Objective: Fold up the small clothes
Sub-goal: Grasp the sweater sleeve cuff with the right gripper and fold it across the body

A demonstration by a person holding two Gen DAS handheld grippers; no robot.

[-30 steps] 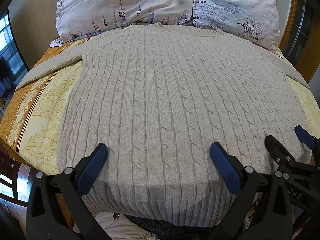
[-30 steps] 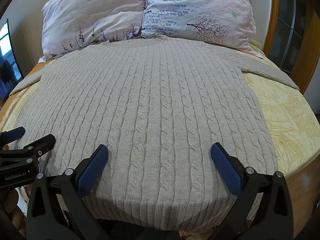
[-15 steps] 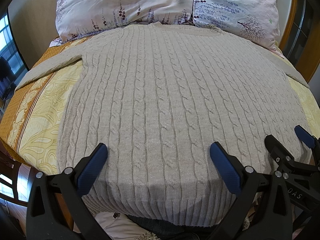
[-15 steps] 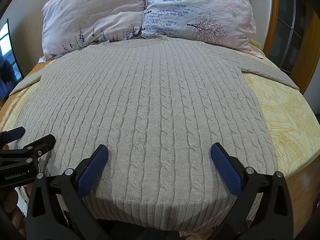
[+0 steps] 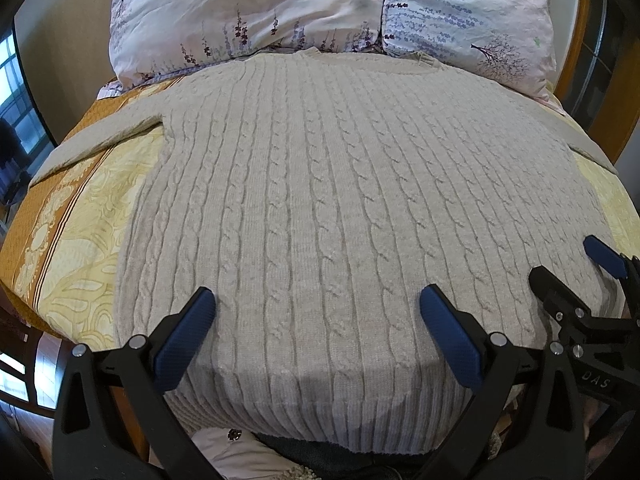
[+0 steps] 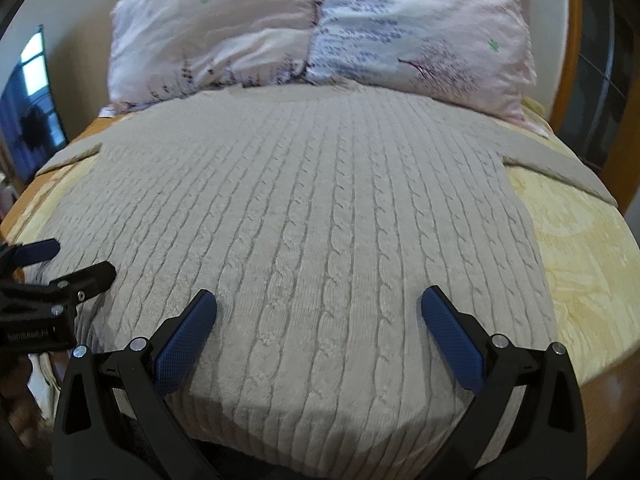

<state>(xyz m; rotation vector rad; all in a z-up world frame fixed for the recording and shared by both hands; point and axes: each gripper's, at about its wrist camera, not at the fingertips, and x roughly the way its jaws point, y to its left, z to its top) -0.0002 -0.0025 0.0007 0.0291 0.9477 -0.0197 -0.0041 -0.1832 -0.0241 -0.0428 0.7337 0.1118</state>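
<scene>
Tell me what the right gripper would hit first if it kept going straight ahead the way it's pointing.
Probably the beige cable-knit sweater spread flat on the bed: the open right gripper points low across it. If it cleared the knit, the pillows come next; depth is unclear.

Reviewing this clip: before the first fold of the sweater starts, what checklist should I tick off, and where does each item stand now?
1. Sweater spread flat on the bed: ok.
2. Both sleeves out to the sides: ok.
3. Left gripper open above the hem: ok.
4. Right gripper open above the hem: ok.
5. Collar clear of the pillows: not ok, it touches them.
6. Right wrist view sharp: not ok, blurred.
</scene>
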